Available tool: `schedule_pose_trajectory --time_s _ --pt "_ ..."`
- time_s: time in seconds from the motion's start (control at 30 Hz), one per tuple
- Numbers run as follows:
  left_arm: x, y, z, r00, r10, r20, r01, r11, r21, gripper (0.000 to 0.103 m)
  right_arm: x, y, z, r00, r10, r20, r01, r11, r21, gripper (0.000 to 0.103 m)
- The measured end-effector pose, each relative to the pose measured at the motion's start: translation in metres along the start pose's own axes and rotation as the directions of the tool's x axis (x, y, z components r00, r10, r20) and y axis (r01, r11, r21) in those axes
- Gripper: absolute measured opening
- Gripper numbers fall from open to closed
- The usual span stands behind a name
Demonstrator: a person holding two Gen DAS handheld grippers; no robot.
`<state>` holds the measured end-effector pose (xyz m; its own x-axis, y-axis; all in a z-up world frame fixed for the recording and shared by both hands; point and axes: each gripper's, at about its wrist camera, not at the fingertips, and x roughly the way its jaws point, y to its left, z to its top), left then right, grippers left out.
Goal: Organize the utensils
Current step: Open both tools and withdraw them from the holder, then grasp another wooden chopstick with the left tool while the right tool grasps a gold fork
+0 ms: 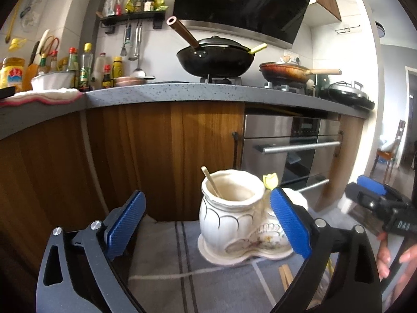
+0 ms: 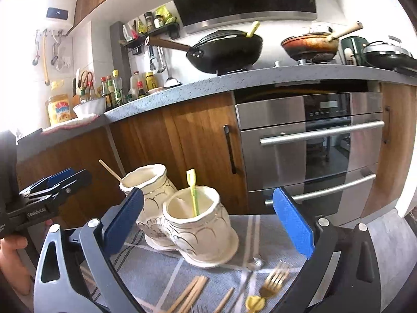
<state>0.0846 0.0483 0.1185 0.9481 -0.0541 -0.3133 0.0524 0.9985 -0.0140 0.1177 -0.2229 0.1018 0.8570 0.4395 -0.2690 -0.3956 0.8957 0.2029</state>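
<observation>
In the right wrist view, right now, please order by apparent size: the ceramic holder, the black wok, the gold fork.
1. ceramic holder
2. black wok, though it stands farther away, so its true size is unsure
3. gold fork

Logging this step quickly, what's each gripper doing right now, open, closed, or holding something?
Left gripper: open, holding nothing, blue pads either side of the cream ceramic double-pot holder.
Right gripper: open, holding nothing.

— How are the two grippers built?
— Blue ribbed fingers (image 1: 126, 224) are seen, bolted to grey-black frames with silver screws.
— And markings?
— White lettering is printed; bare skin-toned hands (image 1: 391, 258) are visible.
</observation>
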Motion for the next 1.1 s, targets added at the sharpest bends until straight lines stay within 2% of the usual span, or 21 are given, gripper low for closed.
schedule_pose_trajectory --time_s 0.27,0.43,0.63,0.87,1.1 --pt "-0.023 -0.01 -0.019 0.999 -0.009 -0.031 0.009 1.0 -0.002 0.097 -0.023 -0.016 -0.006 0.999 -0.048 -0.001 0.048 0.999 0.009 0.098" --pt "-0.028 -0.019 -0.036 0.996 -0.035 -0.08 0.034 0.999 -0.008 0.097 -0.028 -0.033 -0.017 0.996 -0.076 -0.04 0.078 0.996 0.043 0.098" --pt "-0.021 -0.039 -0.067 0.981 -0.084 -0.176 0.086 0.996 0.0 0.097 -0.026 -0.051 -0.04 0.985 -0.126 -0.121 0.135 0.989 0.066 0.098" --pt "-0.007 -0.059 -0.096 0.959 -0.101 -0.263 0.112 0.993 0.025 0.097 -0.011 -0.065 -0.068 0.957 -0.169 -0.238 0.189 0.98 0.063 0.098" --pt "0.005 -0.068 -0.113 0.945 -0.106 -0.31 0.124 0.991 0.041 0.097 0.001 -0.06 -0.08 0.938 -0.217 -0.269 0.226 0.974 0.002 0.098"
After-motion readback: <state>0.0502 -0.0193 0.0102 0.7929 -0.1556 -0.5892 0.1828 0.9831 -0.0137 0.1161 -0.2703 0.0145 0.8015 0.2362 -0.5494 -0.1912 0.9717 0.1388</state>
